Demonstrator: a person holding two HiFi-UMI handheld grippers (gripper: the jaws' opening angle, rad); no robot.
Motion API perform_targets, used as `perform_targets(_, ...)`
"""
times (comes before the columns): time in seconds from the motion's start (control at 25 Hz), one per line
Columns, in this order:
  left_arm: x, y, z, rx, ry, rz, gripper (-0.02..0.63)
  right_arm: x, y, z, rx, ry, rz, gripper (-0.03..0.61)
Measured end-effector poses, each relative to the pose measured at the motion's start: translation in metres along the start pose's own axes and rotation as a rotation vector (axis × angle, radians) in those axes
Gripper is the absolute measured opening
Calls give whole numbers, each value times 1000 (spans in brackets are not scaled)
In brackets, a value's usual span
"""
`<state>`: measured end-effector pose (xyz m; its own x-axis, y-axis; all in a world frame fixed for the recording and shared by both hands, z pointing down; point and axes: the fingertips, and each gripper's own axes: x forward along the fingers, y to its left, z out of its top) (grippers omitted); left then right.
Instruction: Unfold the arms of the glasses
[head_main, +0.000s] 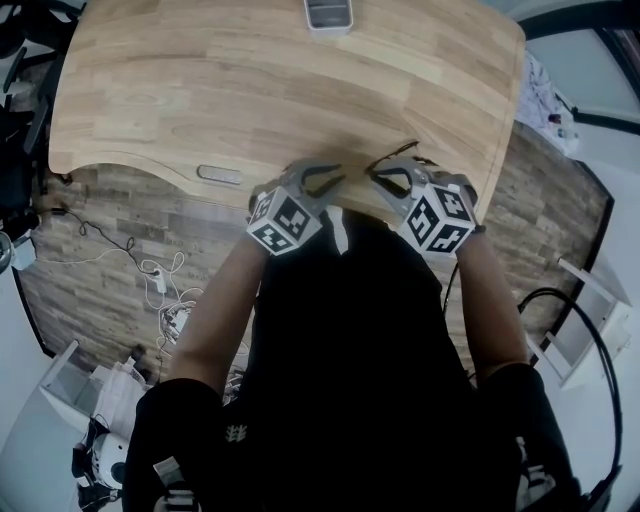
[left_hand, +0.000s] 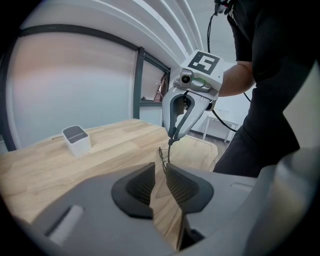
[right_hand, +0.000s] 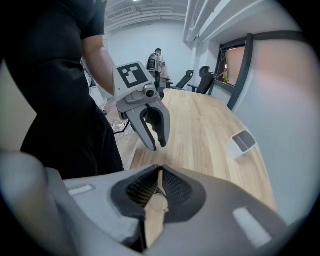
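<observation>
Head view: over the near edge of a wooden table (head_main: 200, 90), the left hand-held gripper (head_main: 338, 182) and the right hand-held gripper (head_main: 377, 176) point at each other, tips close. The thin wire glasses (head_main: 392, 155) span between them, above that edge. A white container (head_main: 328, 14) stands at the table's far edge.

Left gripper view: the jaws are nearly pressed together. The glasses' rim sits at their tips and seems nipped there, though the wire is too fine to be sure.

Right gripper view: the jaws are pinched on the glasses, a lens rim showing between the pads above the table.
</observation>
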<state>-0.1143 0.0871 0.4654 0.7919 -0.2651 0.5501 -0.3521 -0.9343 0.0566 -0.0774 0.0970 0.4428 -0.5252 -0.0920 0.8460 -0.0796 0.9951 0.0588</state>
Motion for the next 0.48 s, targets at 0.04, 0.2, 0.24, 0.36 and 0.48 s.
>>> perform_targets(0.04,-1,1,0,0,-1,2,77,0,-1,1,3,-1,-5,26)
perform_targets(0.2,-4,1,0,2,-3,3,77,0,-3,2,5,7,-12,26)
perform_targets(0.24,-4,1,0,3,-3,3,77,1,-3,3,3,10,-12,26)
perform_targets(0.36,-4,2,1,4,-3,2,77,2,-2,5,-8,13,-10,26)
perform_targets(0.48,-4,0,1,5,-5,1,77,2,0,8,-15,12,-12,26)
